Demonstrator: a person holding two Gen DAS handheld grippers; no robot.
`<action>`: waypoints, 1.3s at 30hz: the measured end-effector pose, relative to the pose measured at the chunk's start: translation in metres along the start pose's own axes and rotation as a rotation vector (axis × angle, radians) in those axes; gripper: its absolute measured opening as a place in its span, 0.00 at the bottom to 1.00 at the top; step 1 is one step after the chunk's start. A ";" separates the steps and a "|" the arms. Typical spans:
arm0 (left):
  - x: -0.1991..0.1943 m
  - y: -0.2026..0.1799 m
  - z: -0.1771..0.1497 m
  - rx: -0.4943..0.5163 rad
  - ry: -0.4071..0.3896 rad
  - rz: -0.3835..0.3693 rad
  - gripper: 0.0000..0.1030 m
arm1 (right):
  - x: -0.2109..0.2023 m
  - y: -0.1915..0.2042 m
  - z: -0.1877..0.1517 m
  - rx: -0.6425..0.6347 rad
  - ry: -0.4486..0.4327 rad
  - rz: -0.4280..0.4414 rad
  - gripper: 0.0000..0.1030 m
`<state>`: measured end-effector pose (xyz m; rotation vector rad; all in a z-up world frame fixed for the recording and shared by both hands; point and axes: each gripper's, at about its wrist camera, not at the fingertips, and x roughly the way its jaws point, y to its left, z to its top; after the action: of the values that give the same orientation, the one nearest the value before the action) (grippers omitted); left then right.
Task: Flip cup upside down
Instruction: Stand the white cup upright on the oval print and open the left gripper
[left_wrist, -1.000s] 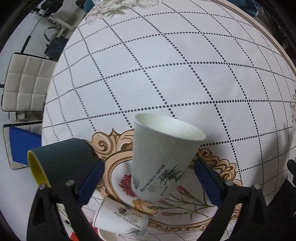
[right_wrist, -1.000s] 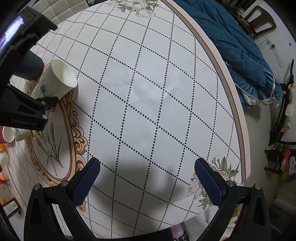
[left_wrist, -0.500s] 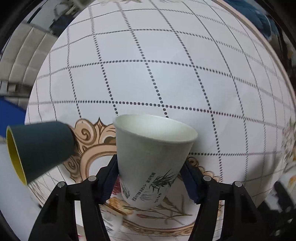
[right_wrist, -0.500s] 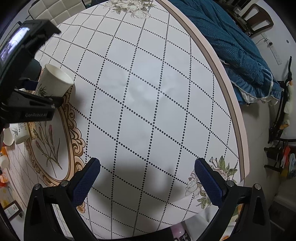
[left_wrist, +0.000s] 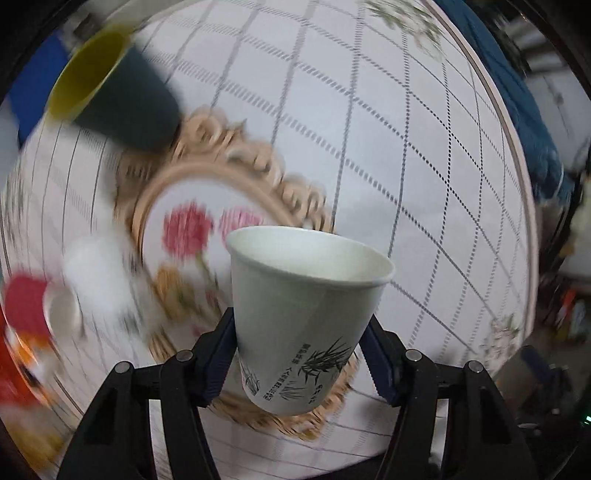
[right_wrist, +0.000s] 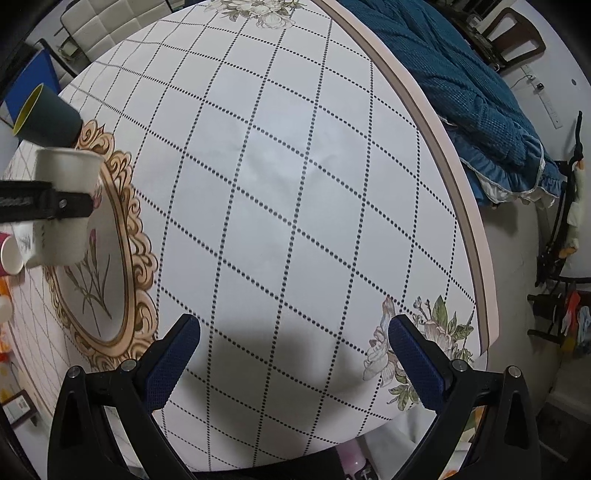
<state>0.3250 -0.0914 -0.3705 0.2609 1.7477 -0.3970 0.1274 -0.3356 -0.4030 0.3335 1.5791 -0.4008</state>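
Left gripper (left_wrist: 299, 354) jaws pinching paper cup (left_wrist: 303, 317), rim up; right gripper (right_wrist: 293, 354) jaws spread over tablecloth (right_wrist: 295, 184).

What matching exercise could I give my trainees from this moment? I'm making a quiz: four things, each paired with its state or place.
Things:
1. white paper cup
2. dark cup with yellow inside
3. right gripper
4. blue blanket

States:
A. open, holding nothing
B. lying on its side on the table
C. clamped between the left gripper's pads, mouth up
D. beyond the table's far rim

Pairs: 1-C, 2-B, 3-A, 4-D
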 end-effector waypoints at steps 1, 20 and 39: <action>0.000 0.006 -0.009 -0.027 0.000 -0.010 0.59 | 0.000 0.000 -0.003 -0.007 -0.002 0.002 1.00; 0.046 0.101 -0.199 -0.514 0.017 -0.205 0.60 | 0.013 0.040 -0.072 -0.175 0.012 -0.004 1.00; 0.103 0.043 -0.145 -0.460 0.064 -0.177 0.61 | -0.002 0.078 -0.093 -0.152 0.013 -0.044 1.00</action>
<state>0.1894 0.0018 -0.4501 -0.2142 1.8768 -0.1045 0.0795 -0.2243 -0.4025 0.1859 1.6214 -0.3108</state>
